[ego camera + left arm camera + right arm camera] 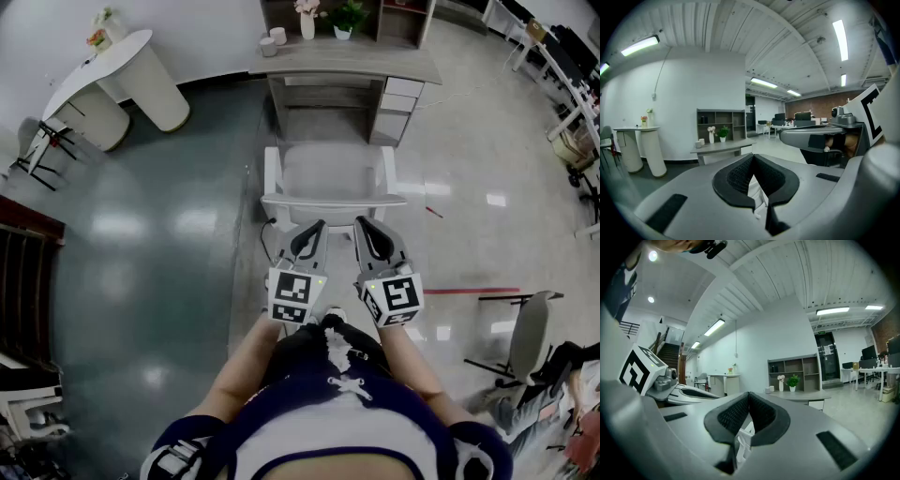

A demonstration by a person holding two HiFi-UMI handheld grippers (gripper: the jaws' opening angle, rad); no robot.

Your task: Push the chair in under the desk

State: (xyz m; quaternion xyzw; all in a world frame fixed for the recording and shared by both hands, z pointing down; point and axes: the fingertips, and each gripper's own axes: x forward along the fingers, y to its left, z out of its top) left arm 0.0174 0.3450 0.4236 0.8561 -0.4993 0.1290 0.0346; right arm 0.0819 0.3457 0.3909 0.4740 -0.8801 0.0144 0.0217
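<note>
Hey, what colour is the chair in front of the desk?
White; the white armchair shows best in the head view.

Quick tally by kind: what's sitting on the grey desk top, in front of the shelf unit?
White vase with pink flowers: 1
Green potted plant in a white pot: 1
Small pale cylindrical cups: 2
Total: 4
</note>
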